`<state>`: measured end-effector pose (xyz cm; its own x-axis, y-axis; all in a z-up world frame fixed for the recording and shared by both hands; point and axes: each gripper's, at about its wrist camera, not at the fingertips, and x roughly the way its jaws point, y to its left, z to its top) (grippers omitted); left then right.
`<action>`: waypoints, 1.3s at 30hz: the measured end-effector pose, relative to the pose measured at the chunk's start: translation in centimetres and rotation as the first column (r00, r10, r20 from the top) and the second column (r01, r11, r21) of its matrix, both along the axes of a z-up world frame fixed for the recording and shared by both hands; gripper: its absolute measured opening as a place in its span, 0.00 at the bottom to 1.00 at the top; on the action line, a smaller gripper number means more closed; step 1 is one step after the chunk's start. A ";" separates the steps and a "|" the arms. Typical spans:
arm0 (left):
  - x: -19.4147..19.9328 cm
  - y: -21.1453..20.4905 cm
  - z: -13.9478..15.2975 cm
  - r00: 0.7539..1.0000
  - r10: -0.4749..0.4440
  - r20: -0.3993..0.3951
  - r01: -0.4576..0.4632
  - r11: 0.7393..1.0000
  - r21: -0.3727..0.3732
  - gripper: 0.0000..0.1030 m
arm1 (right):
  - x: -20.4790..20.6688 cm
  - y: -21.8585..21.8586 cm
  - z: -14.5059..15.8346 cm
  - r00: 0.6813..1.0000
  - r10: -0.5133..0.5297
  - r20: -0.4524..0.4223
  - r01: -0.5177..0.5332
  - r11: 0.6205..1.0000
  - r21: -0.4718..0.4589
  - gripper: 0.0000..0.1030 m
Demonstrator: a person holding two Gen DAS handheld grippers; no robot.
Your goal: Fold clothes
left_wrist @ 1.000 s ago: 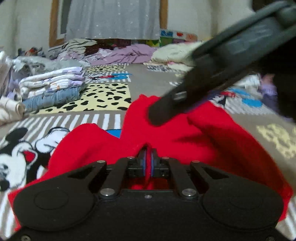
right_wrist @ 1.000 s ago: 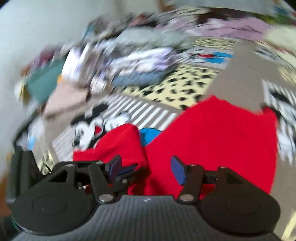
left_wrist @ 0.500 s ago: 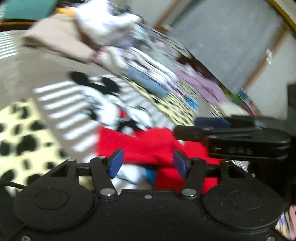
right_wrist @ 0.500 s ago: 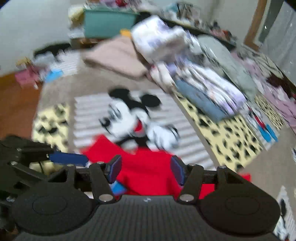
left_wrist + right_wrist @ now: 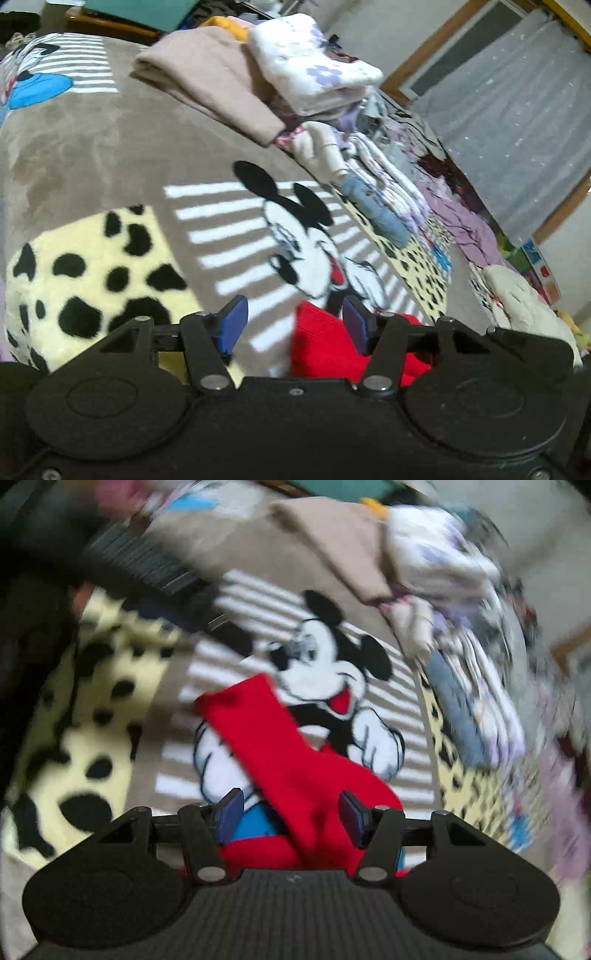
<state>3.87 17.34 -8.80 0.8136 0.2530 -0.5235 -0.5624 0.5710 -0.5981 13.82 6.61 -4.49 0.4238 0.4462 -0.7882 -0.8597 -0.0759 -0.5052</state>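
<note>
A red knit garment (image 5: 280, 746) lies on the cartoon-mouse blanket (image 5: 92, 147). One long red sleeve runs up-left across the mouse picture. My right gripper (image 5: 290, 815) hovers over the garment's wider part, open, its blue pads clear of the cloth. In the left wrist view only a red edge of the garment (image 5: 317, 343) shows, low and just inside the right pad. My left gripper (image 5: 294, 326) is open above it and grips nothing. The right wrist view is blurred by motion.
Folded piles line the blanket's far side: a beige towel (image 5: 207, 81), a white floral bundle (image 5: 310, 70), and a stack with jeans (image 5: 384, 206). Loose purple clothes (image 5: 465, 229) lie beyond, under a grey curtain (image 5: 517, 122). The left tool's ribbed body (image 5: 147, 568) crosses the upper left.
My left gripper let go of the red cloth and now stands open. Both grippers rolled and swung sideways. The sleeve now lies stretched over the mouse picture.
</note>
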 end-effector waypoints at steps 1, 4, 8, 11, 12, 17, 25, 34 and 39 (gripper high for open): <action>0.0 0.1 0.0 1.000 0.001 -0.002 -0.001 1.000 0.000 0.53 | -0.7 0.5 -0.8 0.999 0.029 0.042 -0.028 0.999 -0.024 0.55; 0.1 -0.1 0.0 1.000 -0.005 -0.006 0.005 1.000 0.007 0.53 | -2.1 1.7 -3.0 0.984 0.104 0.147 -0.090 0.991 -0.098 0.55; 0.5 -0.1 -0.2 1.000 -0.013 -0.008 0.013 1.000 0.011 0.54 | -1.5 2.4 -3.1 0.988 0.079 0.136 -0.070 0.995 -0.069 0.32; 0.5 -0.2 -0.1 0.999 -0.029 0.013 0.029 1.000 0.009 0.54 | 0.3 1.8 -1.4 0.997 -0.036 0.063 0.033 0.999 0.042 0.05; 0.5 -0.2 -0.1 0.999 -0.041 0.021 0.041 0.999 0.006 0.54 | 0.9 1.2 -0.4 0.996 -0.084 0.040 0.079 0.991 0.111 0.05; 1.0 -1.2 0.2 0.992 -0.118 0.048 0.118 0.993 0.006 0.54 | 4.6 -4.4 5.3 0.916 -0.369 -0.157 0.401 0.816 0.417 0.05; 2.4 -5.4 1.4 0.923 -0.374 0.089 0.362 0.924 0.122 0.54 | 8.9 -18.5 9.5 0.665 -0.483 -0.570 0.744 0.355 0.566 0.05; 3.7 -10.3 1.2 0.810 -0.586 0.009 0.569 0.790 0.228 0.55 | 10.0 -28.3 7.5 0.460 -0.417 -0.784 0.869 0.032 0.493 0.06; 3.9 -11.6 1.1 0.777 -0.628 -0.032 0.615 0.748 0.251 0.56 | 10.2 -31.0 5.8 0.397 -0.382 -0.834 0.893 -0.049 0.447 0.06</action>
